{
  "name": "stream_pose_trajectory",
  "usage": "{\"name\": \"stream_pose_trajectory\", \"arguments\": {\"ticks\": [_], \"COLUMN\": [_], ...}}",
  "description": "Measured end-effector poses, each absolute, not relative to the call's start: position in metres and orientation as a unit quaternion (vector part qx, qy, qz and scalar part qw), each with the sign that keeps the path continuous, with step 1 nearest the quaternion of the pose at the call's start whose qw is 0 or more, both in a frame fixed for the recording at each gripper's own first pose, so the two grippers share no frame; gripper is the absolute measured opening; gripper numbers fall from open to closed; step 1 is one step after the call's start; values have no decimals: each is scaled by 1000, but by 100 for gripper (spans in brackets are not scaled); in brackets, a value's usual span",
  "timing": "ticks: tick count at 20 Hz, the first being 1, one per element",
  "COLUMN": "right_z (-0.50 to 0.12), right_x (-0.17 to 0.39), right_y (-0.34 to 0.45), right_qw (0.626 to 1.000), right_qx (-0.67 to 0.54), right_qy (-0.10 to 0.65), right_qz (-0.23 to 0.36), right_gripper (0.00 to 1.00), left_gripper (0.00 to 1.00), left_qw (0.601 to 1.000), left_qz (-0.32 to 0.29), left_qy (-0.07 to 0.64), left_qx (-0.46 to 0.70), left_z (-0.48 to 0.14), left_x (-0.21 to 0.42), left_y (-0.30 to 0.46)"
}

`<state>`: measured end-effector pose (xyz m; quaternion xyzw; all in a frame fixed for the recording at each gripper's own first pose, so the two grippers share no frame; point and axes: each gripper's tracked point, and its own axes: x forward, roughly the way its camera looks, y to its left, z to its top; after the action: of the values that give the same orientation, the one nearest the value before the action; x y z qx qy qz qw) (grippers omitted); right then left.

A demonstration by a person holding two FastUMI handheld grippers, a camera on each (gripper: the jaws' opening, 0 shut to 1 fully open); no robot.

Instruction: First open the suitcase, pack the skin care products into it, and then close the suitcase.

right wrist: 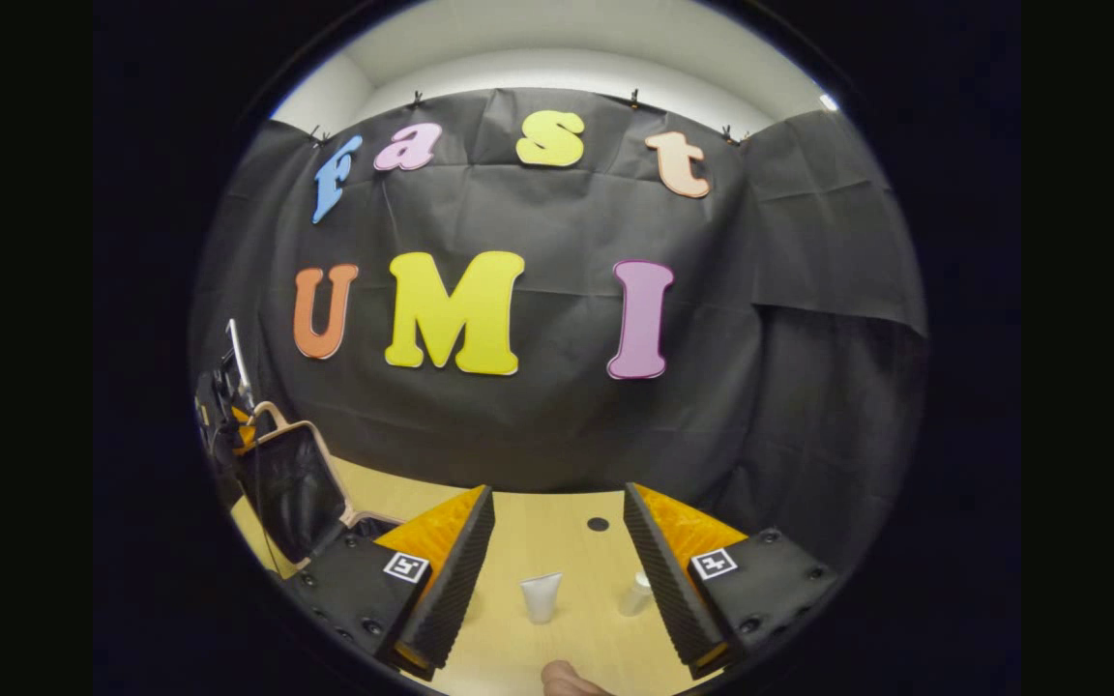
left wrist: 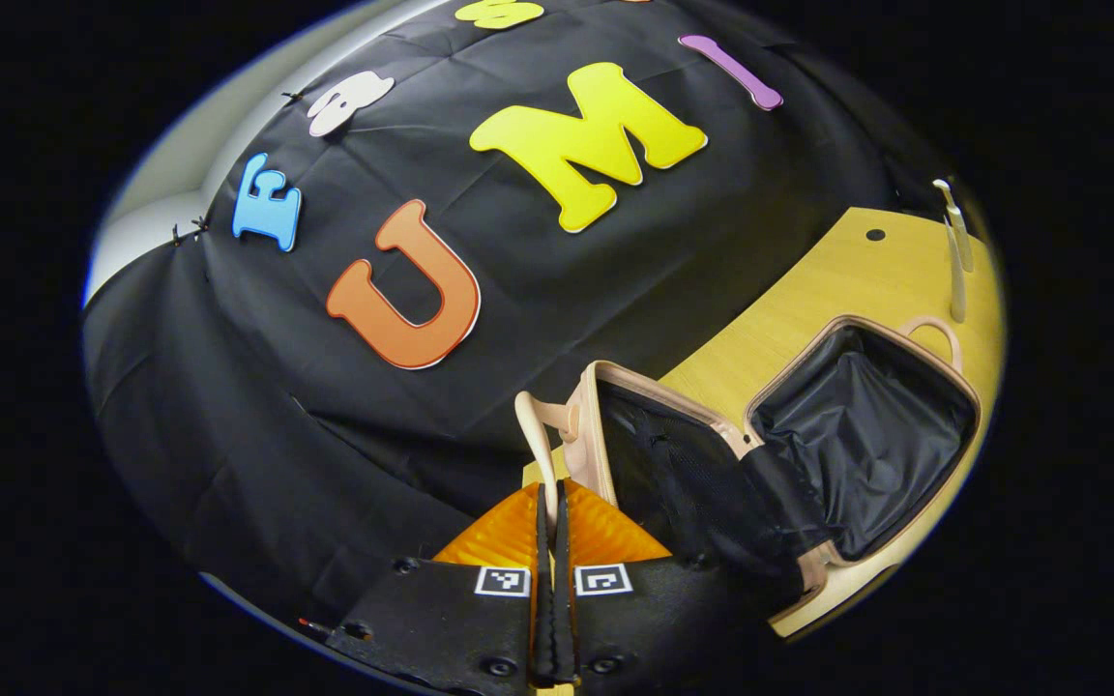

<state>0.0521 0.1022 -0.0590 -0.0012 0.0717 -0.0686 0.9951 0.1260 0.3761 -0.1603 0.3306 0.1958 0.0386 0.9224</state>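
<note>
Looking past our spread right claw [right wrist: 557,570], we see a tube [right wrist: 541,596] and bottle [right wrist: 636,594] on the tabletop [right wrist: 567,541]; left claw [left wrist: 551,580] pinches the open suitcase [left wrist: 808,454] handle [left wrist: 538,445].

Gripper [left wrist: 551,512]: fingers pinched on the lid handle [left wrist: 536,440].
Suitcase [left wrist: 789,454]: open on the table [left wrist: 837,275].
Tubes [left wrist: 953,246]: beyond the suitcase.

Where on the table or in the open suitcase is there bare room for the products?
The suitcase lies open; its lined half and mesh half look bare. Bare table lies beyond the tube and bottle. Crowded around those two, between the right gripper fingers.
</note>
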Motion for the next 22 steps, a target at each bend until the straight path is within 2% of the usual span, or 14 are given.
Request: {"name": "stream_pose_trajectory", "arguments": {"ticks": [6, 10, 17, 22], "right_z": [-74, -84, -100, -110], "right_x": [48, 46, 36, 34], "right_y": [100, 94, 85, 86], "right_qw": [990, 986, 982, 979], "right_qx": [1, 15, 0, -3], "right_qy": [100, 113, 136, 154], "right_qz": [-95, -118, -133, -134], "right_gripper": [80, 80, 80, 80], "left_gripper": [3, 3, 3, 4], "left_qw": [911, 914, 912, 918], "left_qz": [35, 32, 21, 8], "left_qy": [250, 288, 349, 365], "left_qx": [325, 283, 213, 154], "left_z": [-220, -264, -343, -374], "left_x": [124, 121, 104, 97], "left_y": [440, 468, 483, 482]}}
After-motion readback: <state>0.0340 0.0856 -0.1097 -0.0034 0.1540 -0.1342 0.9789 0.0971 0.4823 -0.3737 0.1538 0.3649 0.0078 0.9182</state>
